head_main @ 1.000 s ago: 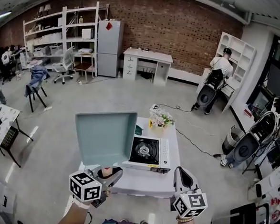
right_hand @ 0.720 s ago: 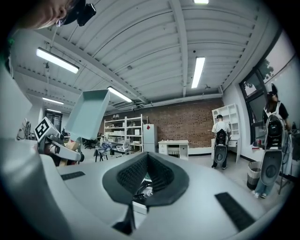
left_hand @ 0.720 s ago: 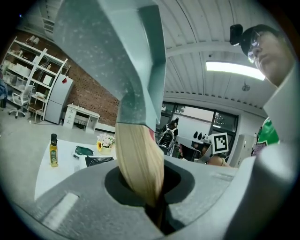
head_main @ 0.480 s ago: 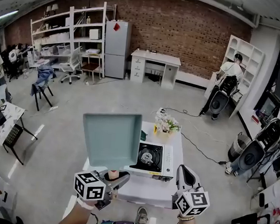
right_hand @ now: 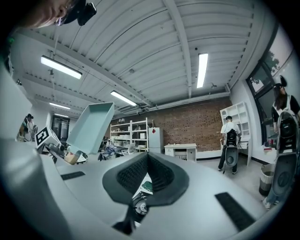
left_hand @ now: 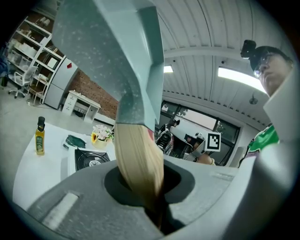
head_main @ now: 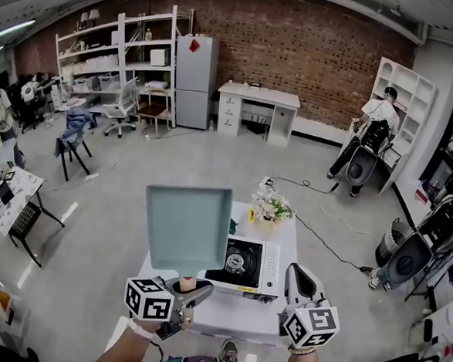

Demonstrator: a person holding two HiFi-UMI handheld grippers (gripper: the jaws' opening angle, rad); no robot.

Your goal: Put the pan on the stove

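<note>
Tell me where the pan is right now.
Head view, left of centre: the pan is raised in the air, its wooden handle clamped in the left gripper, just left of the stove.

Square pale-teal pan (head_main: 188, 228) — wooden handle lowermost — held aloft, tilted steeply up; white single-burner stove (head_main: 244, 264) sits level, lower right.

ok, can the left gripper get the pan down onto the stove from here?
Probably yes. The left gripper grips the pan by its handle, raised clear of the stove; the burner is bare, and the flowers stand behind it.
</note>
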